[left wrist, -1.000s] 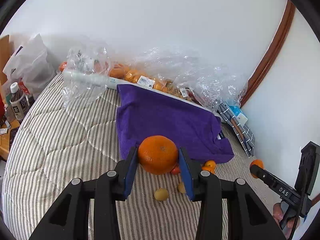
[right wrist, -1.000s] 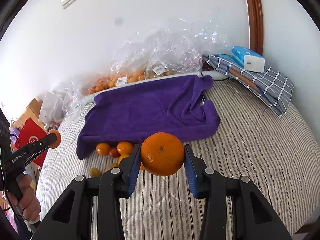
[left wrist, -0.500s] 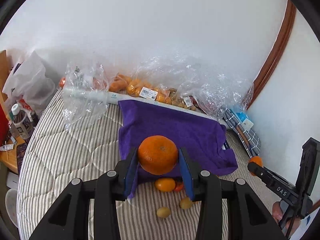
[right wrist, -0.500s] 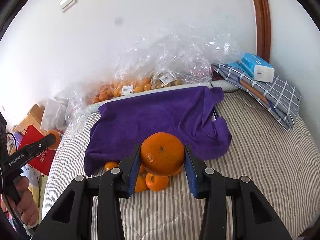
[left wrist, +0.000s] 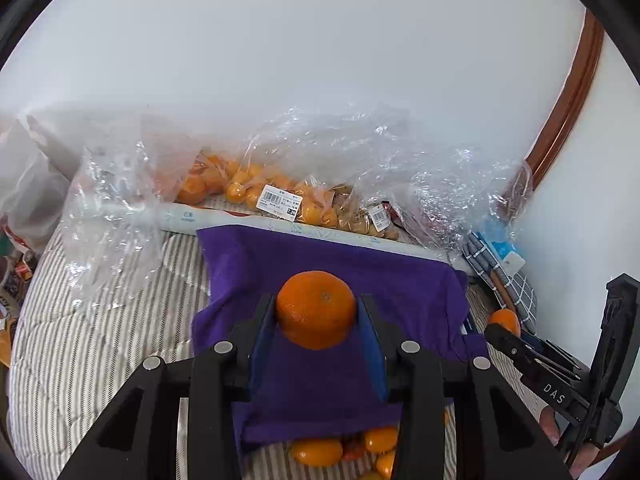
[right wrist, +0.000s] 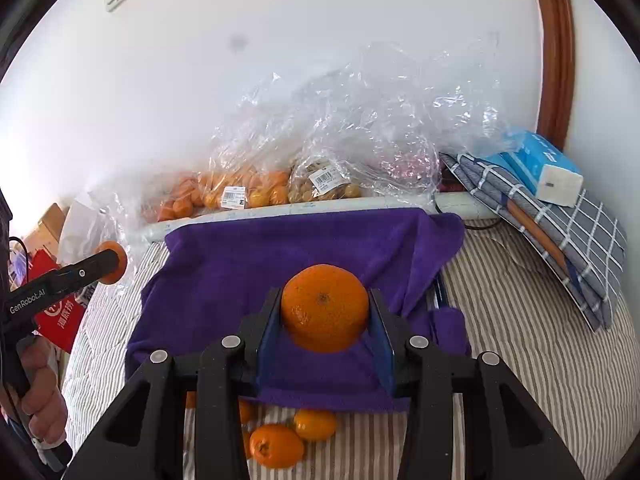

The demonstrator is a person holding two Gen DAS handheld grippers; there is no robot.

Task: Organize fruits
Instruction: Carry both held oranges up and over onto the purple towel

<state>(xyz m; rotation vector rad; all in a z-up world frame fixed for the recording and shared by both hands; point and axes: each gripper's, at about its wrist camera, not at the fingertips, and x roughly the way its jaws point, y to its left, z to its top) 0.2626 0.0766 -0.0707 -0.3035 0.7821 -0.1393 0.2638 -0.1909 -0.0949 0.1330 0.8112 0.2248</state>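
Observation:
My left gripper (left wrist: 316,312) is shut on a large orange (left wrist: 316,309) and holds it above the purple towel (left wrist: 320,264). My right gripper (right wrist: 325,308) is shut on another large orange (right wrist: 325,307), also above the purple towel (right wrist: 248,256). Several small oranges (right wrist: 276,445) and kumquats (right wrist: 315,424) lie on the striped bed just in front of the towel's near edge; they also show in the left wrist view (left wrist: 316,451). Each gripper shows at the edge of the other's view.
Clear plastic bags of oranges (left wrist: 240,188) and small brown fruit (right wrist: 324,186) line the wall behind a white roll (left wrist: 280,228). A folded checked cloth (right wrist: 560,236) with a blue tissue pack (right wrist: 536,164) lies at the right. A red bag (right wrist: 60,312) stands left of the bed.
Both grippers have moved forward over the towel with their oranges. The loose small fruit has slid toward the bottom of both views.

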